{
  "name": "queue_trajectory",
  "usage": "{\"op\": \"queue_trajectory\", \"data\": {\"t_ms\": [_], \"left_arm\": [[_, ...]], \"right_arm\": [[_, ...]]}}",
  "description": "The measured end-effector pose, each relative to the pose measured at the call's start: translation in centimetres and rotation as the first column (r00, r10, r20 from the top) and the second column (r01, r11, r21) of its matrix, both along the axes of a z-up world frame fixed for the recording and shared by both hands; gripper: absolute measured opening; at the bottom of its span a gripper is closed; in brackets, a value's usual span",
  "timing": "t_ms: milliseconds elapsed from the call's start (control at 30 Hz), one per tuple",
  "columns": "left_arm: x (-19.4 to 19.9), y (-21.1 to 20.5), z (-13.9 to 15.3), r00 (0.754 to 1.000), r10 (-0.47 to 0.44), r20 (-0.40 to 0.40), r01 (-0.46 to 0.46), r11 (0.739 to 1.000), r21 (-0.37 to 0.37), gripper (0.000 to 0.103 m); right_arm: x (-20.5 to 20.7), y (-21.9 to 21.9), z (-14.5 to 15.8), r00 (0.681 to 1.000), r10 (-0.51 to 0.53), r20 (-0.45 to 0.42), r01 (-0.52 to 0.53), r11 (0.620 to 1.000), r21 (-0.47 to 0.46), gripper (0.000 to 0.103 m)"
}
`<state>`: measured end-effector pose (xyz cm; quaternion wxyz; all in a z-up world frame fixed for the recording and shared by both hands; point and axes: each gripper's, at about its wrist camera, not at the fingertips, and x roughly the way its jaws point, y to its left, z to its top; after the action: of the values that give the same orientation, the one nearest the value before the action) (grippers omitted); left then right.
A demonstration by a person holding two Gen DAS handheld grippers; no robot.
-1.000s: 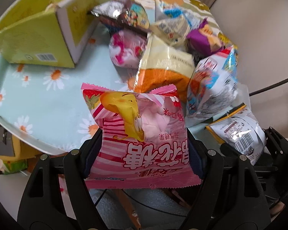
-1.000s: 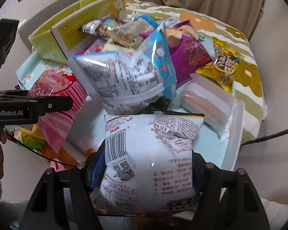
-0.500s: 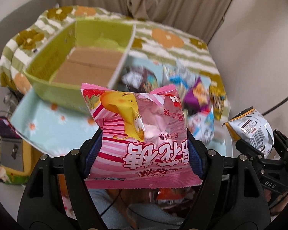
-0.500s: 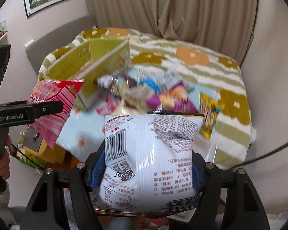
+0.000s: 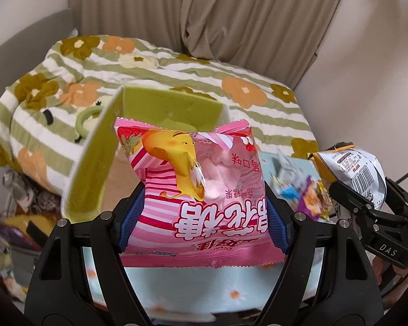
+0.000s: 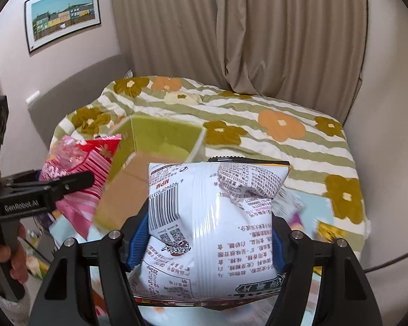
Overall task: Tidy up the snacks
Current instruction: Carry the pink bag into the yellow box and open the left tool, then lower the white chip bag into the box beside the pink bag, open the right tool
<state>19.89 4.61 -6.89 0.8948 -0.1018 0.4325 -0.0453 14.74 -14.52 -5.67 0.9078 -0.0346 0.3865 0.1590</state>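
My left gripper [image 5: 201, 222] is shut on a pink striped marshmallow bag [image 5: 198, 190] with a yellow duck on it, held in the air in front of the open green cardboard box [image 5: 95, 163]. My right gripper [image 6: 204, 239] is shut on a white chip bag [image 6: 212, 222] with a barcode, held up to the right of the box [image 6: 160, 135]. The pink bag [image 6: 79, 179] and left gripper [image 6: 40, 193] show at the left of the right wrist view. The white bag [image 5: 359, 171] shows at the right of the left wrist view.
Several loose snack packets [image 5: 302, 190] lie on a light blue daisy-print table [image 5: 204, 293] to the right of the box. Behind is a bed with a green striped flower quilt [image 6: 272, 125], beige curtains and a wall picture [image 6: 62, 13].
Both grippers have risen and tilted up with their bags. The snack pile has dropped low in view, and the box's open top, the bed and the curtains now show.
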Motion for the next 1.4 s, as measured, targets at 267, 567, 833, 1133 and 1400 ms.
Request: {"op": "queue_trajectory", "data": {"t_ms": [267, 567, 833, 1133, 1400], "left_arm": [[10.2, 6.5, -1.8, 0.995, -0.088, -0.048, 0.088, 0.996, 0.008, 0.075], [18.1, 8.6, -7.9, 0.980, -0.153, -0.127, 0.159, 0.986, 0.041, 0.075], [19.5, 9.3, -10.8, 0.978, -0.120, -0.170, 0.134, 0.988, 0.073, 0.099], [17.6, 10.3, -10.0, 0.982, -0.053, -0.181, 0.072, 0.993, 0.096, 0.099], [14.9, 11.0, -8.9, 0.983, -0.021, -0.181, 0.037, 0.996, 0.084, 0.099]], "right_arm": [[7.9, 7.3, -0.1, 0.996, -0.085, -0.034, 0.086, 0.996, 0.023, 0.068], [14.1, 11.6, -3.3, 0.981, -0.164, -0.102, 0.164, 0.986, -0.011, 0.068], [16.4, 12.8, -5.7, 0.972, -0.171, -0.163, 0.166, 0.985, -0.044, 0.068], [16.9, 12.6, -6.9, 0.969, -0.130, -0.210, 0.132, 0.991, -0.004, 0.068], [17.1, 13.0, -6.2, 0.975, -0.081, -0.205, 0.085, 0.996, 0.011, 0.069]]}}
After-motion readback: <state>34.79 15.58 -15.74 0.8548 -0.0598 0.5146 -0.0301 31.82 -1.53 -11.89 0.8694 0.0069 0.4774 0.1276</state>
